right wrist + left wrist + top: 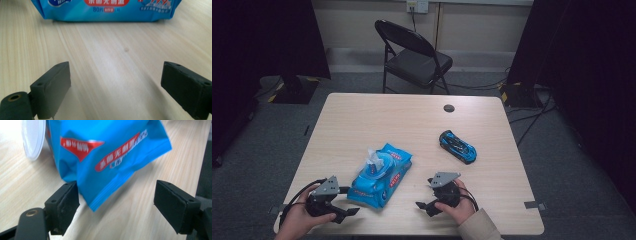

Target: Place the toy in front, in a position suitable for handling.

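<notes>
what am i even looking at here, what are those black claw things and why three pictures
A person sits at a wooden table and holds a hand tool in each hand: a two-jaw gripper with a cable and a small camera on it. The high view looks down on the table from above the person. There the left gripper is at bottom left and the right gripper at bottom right.

The other two pictures come from the cameras riding on those grippers, so the black blocks at the bottom are each gripper's own jaws.

On the table lie a blue pack of wet wipes with its lid flipped open and a blue toy car. Both grippers are open. A corner of the pack reaches between the left jaws; nothing is held.
</notes>
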Demonstrator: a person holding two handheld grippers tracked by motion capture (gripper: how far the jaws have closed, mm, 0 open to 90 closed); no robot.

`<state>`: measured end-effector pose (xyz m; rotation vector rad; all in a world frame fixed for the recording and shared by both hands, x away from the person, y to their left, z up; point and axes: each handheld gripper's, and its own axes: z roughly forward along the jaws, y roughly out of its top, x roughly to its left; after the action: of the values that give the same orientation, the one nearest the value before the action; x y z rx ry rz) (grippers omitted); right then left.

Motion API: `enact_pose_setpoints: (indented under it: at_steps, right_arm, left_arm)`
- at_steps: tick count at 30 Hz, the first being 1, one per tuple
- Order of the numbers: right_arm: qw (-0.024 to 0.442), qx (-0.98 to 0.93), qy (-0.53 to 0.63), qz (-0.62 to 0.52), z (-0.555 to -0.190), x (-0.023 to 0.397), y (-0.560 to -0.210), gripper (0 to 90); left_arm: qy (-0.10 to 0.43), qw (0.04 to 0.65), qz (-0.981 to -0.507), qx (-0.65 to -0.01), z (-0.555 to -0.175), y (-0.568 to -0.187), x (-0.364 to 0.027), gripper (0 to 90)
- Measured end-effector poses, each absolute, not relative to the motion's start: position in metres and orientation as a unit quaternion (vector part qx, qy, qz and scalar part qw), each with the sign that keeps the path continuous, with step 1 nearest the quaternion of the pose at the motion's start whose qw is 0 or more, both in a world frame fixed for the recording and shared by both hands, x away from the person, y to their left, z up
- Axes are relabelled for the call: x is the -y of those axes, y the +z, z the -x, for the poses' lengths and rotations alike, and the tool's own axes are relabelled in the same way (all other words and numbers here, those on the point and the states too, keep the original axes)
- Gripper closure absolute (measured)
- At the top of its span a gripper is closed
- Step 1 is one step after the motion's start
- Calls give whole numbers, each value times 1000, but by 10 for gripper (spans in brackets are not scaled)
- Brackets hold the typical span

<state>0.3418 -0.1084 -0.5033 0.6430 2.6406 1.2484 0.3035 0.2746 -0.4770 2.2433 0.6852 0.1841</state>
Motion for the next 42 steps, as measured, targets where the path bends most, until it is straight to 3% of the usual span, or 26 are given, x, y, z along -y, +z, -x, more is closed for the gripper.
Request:
enact_pose_setpoints:
  at_steps: [7, 23, 42]
  right_arm:
    - [67, -874, 424, -227, -340, 105, -506, 86]
    - [67, -877, 420, -225, -341, 101, -505, 90]
    - [48, -882, 424, -199, -354, 52, -506, 115]
  left_arm:
    - [75, 381, -879, -276, -311, -483, -264, 139]
    - [77, 384, -874, -289, -312, -483, -265, 157]
    - [97, 389, -867, -296, -319, -488, -260, 100]
